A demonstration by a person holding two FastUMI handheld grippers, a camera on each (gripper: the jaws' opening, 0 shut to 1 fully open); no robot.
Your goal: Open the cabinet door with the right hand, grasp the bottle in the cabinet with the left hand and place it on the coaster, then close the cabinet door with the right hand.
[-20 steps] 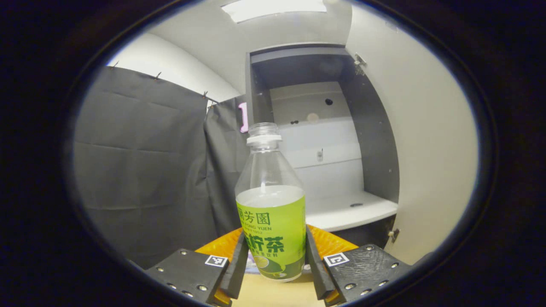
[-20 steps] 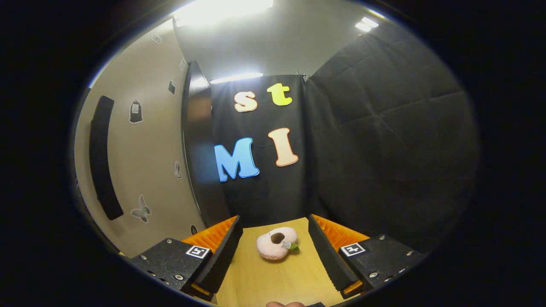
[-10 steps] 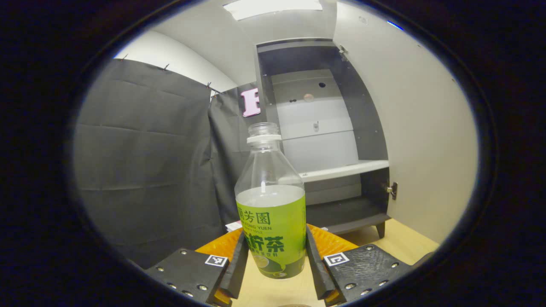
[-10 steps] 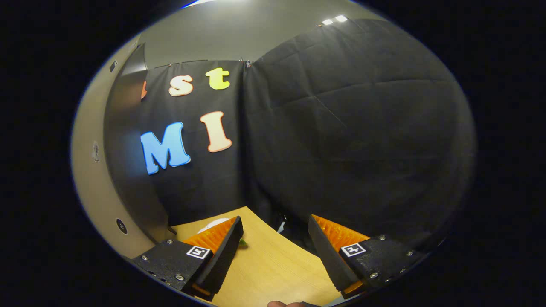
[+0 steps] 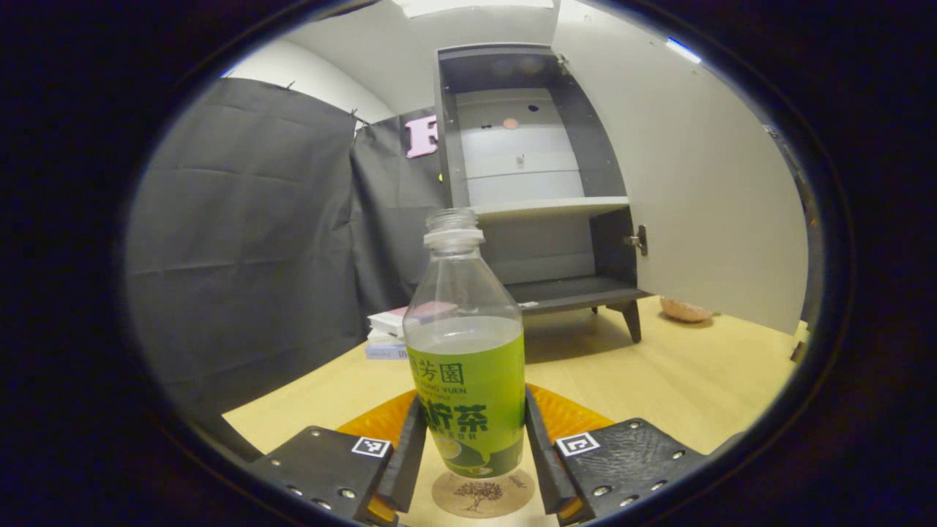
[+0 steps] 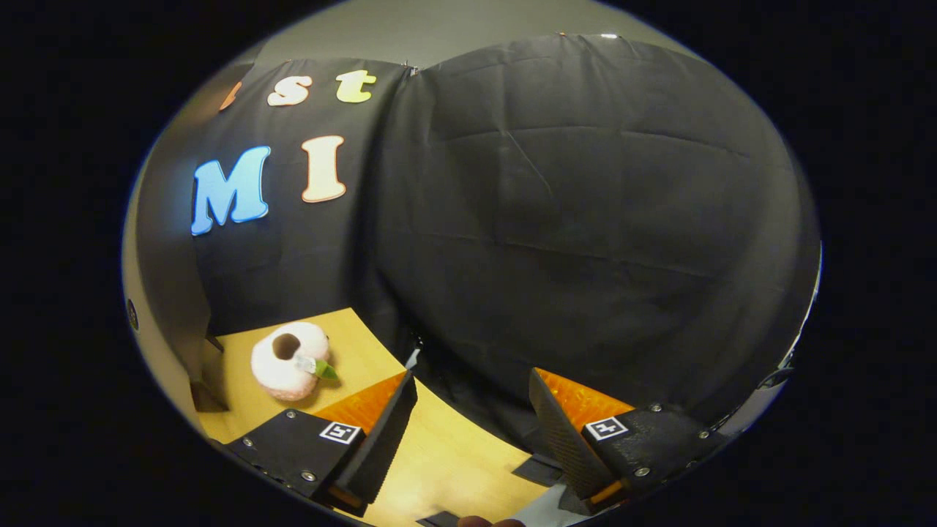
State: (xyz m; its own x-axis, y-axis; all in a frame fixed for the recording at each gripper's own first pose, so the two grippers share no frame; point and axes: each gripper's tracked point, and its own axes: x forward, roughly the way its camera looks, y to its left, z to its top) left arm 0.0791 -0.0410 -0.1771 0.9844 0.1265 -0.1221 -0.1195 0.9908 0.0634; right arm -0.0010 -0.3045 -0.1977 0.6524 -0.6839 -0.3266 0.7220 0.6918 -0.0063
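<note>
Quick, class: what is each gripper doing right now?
Left gripper: shut on the bottle, over the coaster.
Right gripper: open, holding nothing.

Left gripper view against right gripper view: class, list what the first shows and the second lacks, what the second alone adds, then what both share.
The left gripper view has the left gripper shut on the bottle above the coaster, plus the cabinet, its open door and stacked books. The right gripper view adds the open right gripper and a pink plush toy. Both share the wooden table and the black cloth wall.
</note>
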